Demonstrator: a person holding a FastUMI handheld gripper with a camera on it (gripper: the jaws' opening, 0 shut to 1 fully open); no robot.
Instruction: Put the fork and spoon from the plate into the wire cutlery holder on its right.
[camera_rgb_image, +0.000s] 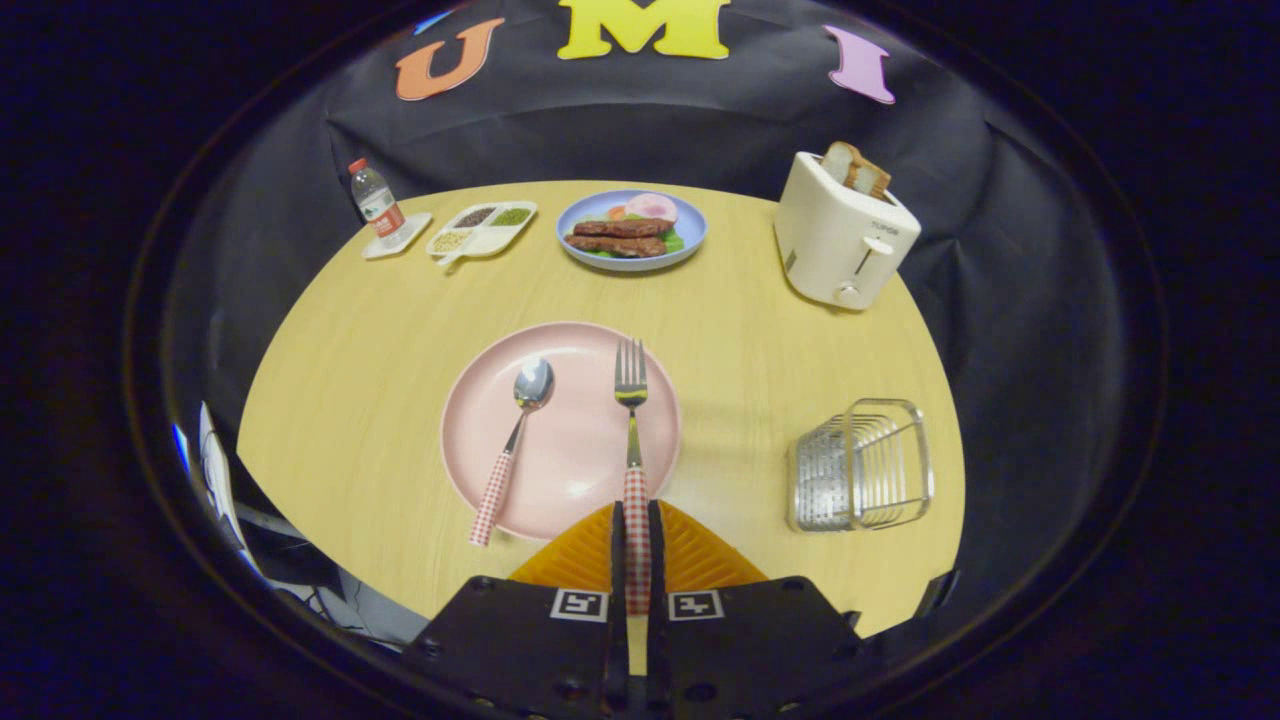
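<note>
Gripper (636, 545) fingers clamp the fork's (631, 420) checked handle over the pink plate (570, 470), ready for lifting; wire cutlery holder (862, 465) waits rightward.

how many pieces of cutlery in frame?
2. The spoon lies on the pink plate, its handle end over the near rim. The fork lies beside it, its handle clamped between the gripper jaws.

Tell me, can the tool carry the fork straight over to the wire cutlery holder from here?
Probably yes. The tool is shut on the fork handle, and the wire cutlery holder stands open-topped to the plate's right with bare table between.
</note>
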